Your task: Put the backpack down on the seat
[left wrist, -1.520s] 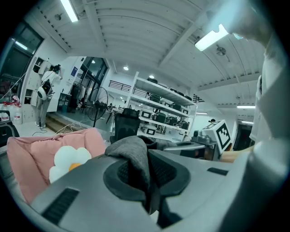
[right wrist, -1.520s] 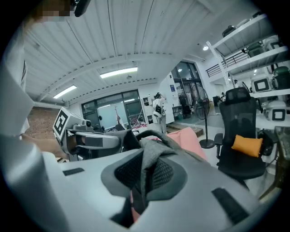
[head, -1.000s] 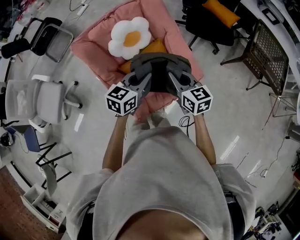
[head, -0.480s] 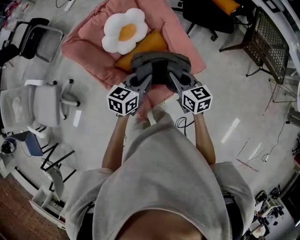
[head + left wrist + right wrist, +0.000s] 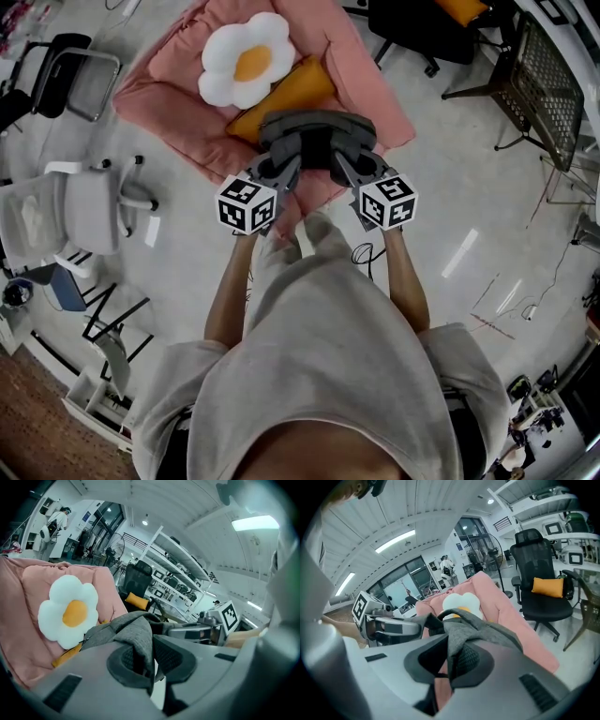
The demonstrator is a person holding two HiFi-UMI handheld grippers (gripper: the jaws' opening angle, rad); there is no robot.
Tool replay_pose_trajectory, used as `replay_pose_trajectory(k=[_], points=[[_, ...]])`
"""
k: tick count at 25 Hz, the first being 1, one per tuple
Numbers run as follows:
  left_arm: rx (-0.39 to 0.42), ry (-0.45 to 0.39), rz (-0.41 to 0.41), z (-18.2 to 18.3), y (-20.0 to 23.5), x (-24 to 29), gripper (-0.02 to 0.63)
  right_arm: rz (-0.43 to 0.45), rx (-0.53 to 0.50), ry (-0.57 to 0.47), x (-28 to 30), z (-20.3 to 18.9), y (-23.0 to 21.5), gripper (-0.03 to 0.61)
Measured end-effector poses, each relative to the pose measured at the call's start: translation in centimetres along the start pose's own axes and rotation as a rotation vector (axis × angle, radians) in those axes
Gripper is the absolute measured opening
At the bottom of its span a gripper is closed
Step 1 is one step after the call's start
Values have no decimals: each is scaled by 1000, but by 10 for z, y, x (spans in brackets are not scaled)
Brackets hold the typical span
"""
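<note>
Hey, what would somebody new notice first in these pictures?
Probably the white flower cushion with its yellow centre, lying on the far part of the pink seat. Next, the grey backpack over the seat's near edge, pinched on either side by the left tongs and right tongs.

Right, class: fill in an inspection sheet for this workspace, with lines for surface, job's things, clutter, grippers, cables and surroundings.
Surface: pink padded seat.
Job's things: grey backpack held over the seat's front; contact cannot be told.
Clutter: flower cushion and orange cushion on the seat.
Grippers: left gripper and right gripper each shut on backpack fabric.
Cables: thin cable on the floor.
Surroundings: grey office chair, black office chair, wire-mesh chair.
</note>
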State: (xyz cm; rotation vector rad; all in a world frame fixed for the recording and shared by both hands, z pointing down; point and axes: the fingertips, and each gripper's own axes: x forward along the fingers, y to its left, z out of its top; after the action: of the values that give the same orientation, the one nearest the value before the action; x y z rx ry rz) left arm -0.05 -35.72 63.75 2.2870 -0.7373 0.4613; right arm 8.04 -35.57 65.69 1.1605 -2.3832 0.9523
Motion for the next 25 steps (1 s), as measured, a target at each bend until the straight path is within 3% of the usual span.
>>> replay_pose_trajectory(k=[25], points=[[35,46,40,33,72,82,35,-19,-14,43,80,29,-87,41]])
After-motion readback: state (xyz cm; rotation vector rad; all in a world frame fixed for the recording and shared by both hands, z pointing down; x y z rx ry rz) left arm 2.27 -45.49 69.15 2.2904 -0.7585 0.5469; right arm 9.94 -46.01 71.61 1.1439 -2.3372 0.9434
